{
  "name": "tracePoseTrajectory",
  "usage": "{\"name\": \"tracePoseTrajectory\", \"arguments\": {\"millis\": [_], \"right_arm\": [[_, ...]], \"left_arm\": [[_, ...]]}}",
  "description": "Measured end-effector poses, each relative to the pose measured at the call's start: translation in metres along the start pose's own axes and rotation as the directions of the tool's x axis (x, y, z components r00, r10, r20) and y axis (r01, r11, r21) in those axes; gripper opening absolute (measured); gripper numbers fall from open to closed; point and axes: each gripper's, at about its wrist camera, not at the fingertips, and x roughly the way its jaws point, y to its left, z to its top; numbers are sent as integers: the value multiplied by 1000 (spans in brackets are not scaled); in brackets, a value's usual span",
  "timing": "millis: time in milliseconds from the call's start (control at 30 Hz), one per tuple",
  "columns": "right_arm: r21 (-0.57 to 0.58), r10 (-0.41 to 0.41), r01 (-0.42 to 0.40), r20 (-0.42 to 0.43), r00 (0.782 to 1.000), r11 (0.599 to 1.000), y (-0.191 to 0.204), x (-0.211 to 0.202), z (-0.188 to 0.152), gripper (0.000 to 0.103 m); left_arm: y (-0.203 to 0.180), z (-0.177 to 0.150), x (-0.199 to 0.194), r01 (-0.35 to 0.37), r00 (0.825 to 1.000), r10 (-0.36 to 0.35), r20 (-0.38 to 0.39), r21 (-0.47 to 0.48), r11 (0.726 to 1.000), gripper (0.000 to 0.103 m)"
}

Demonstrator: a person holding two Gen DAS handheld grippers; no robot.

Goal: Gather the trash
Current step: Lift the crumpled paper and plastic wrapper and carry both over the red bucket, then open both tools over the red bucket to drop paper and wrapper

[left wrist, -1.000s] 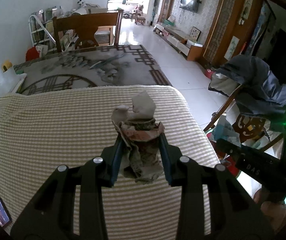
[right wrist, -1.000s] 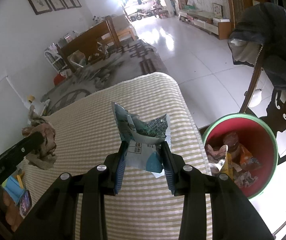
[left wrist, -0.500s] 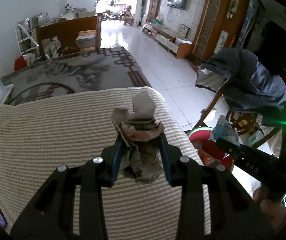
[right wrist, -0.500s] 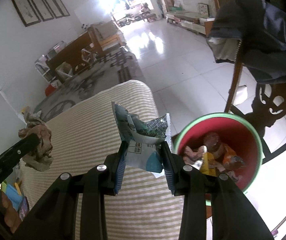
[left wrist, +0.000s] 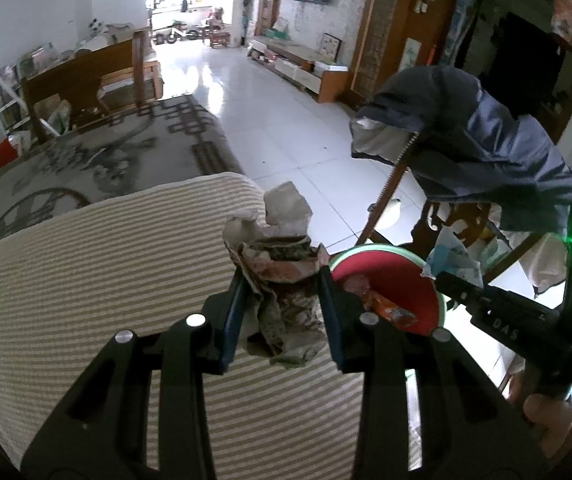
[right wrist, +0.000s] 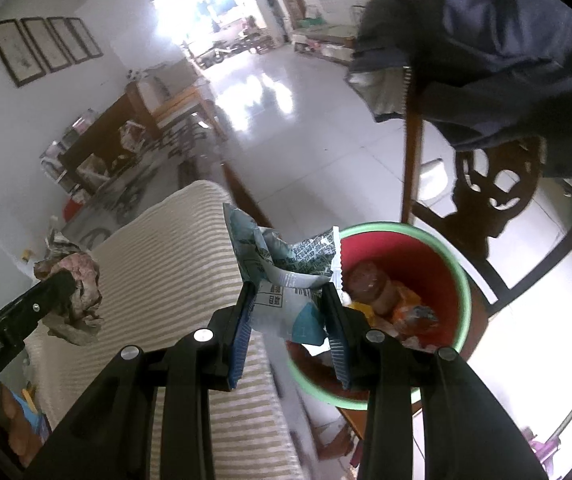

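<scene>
My left gripper [left wrist: 283,316] is shut on a crumpled brown and pink paper wad [left wrist: 281,272], held above the right edge of the striped table cloth [left wrist: 85,272]. The same wad [right wrist: 71,292] shows at the left of the right wrist view. My right gripper [right wrist: 292,324] is shut on a crumpled blue and white wrapper [right wrist: 281,276], which hangs over the near rim of the red bin with a green rim [right wrist: 438,256]. That bin [left wrist: 382,272] holds several pieces of trash and stands just past the table edge. The right gripper's body [left wrist: 526,320] appears at the right of the left wrist view.
A wooden chair [right wrist: 482,184] draped with a dark blue jacket [left wrist: 486,136] stands right behind the bin. White tiled floor [left wrist: 286,128] and a patterned rug [left wrist: 97,156] lie beyond the table. A hand [left wrist: 546,412] grips the right tool.
Both grippers moved to the right across the table toward the bin, each keeping its trash. The bin now sits under the right gripper's wrapper and beside the left gripper's wad.
</scene>
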Motion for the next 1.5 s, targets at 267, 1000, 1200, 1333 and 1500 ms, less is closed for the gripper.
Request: {"name": "tracePoseTrajectory", "arguments": {"millis": [267, 1000, 1200, 1333, 1500], "right_arm": [[58, -30, 29, 16, 999, 998, -33, -9, 3, 35], [131, -72, 67, 30, 997, 989, -70, -16, 7, 35], [150, -82, 77, 28, 996, 986, -77, -14, 9, 35], [153, -83, 78, 23, 996, 985, -78, -12, 11, 35], [156, -83, 79, 16, 996, 985, -78, -8, 12, 35]], "left_arm": [[-30, 7, 16, 38, 999, -37, -17, 49, 998, 34], [-93, 17, 77, 129, 986, -113, -122, 126, 984, 34], [-99, 19, 88, 139, 982, -120, -148, 130, 982, 35], [-103, 18, 94, 143, 980, -121, -161, 139, 980, 35], [-108, 19, 103, 150, 976, -123, -179, 148, 978, 35]]}}
